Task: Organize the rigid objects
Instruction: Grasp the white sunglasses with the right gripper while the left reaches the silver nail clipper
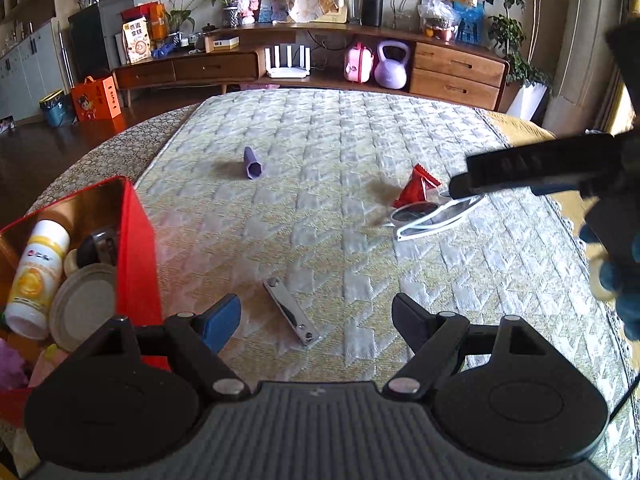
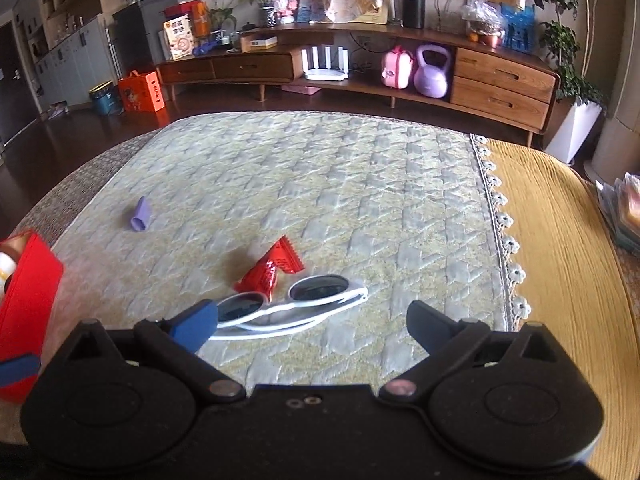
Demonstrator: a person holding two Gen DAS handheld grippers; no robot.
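Observation:
On the quilted mat (image 1: pixel 340 152) lie a metal nail clipper (image 1: pixel 291 311), white-framed sunglasses (image 1: pixel 434 216), a red packet (image 1: pixel 416 191) and a purple tube (image 1: pixel 253 164). My left gripper (image 1: pixel 318 322) is open, its jaws on either side of the nail clipper, just above it. My right gripper (image 2: pixel 312 326) is open just above the sunglasses (image 2: pixel 292 306), with the red packet (image 2: pixel 272 266) behind them; it also shows in the left wrist view (image 1: pixel 536 172). The purple tube (image 2: pixel 141 209) lies far left.
A red box (image 1: pixel 136 264) at the left holds a white bottle (image 1: pixel 38 276), a round lid and other items; it also shows in the right wrist view (image 2: pixel 24 312). A yellow cloth (image 2: pixel 560 260) covers the right side. A wooden cabinet (image 1: pixel 320 56) stands behind.

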